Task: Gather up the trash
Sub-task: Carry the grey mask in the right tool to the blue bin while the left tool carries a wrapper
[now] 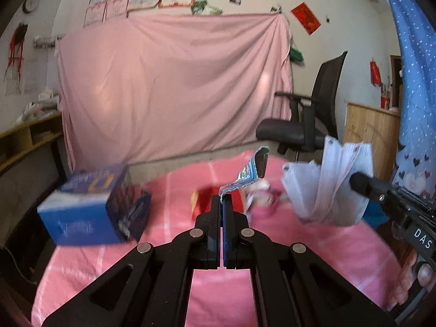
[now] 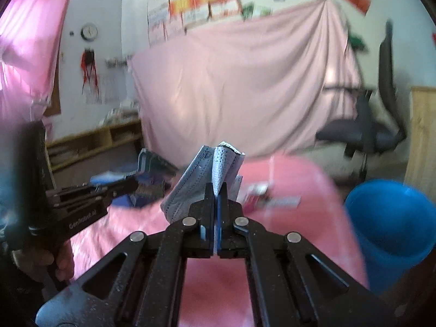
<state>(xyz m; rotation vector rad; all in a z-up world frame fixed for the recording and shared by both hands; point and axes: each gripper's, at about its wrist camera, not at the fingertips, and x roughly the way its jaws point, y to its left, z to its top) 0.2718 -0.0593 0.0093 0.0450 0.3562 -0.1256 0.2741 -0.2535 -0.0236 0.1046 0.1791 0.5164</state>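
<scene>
Over pink bedding we find left gripper clamping a foil wrapper, right gripper clamping a face mask.

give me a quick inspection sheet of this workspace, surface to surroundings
surface: table under a pink checked cloth.
job's things: shiny foil wrapper pinched in the left gripper; pale blue face mask pinched in the right gripper; blue bin beside the table on the right, contents not visible.
clutter: blue box at the left; red packet and a pink-and-white item ahead, blurred.
grippers: both shut on trash and lifted clear of the cloth.
cables: nothing seen.
surroundings: pink sheet hung on the wall, office chair, wooden shelf, wall clock.
</scene>
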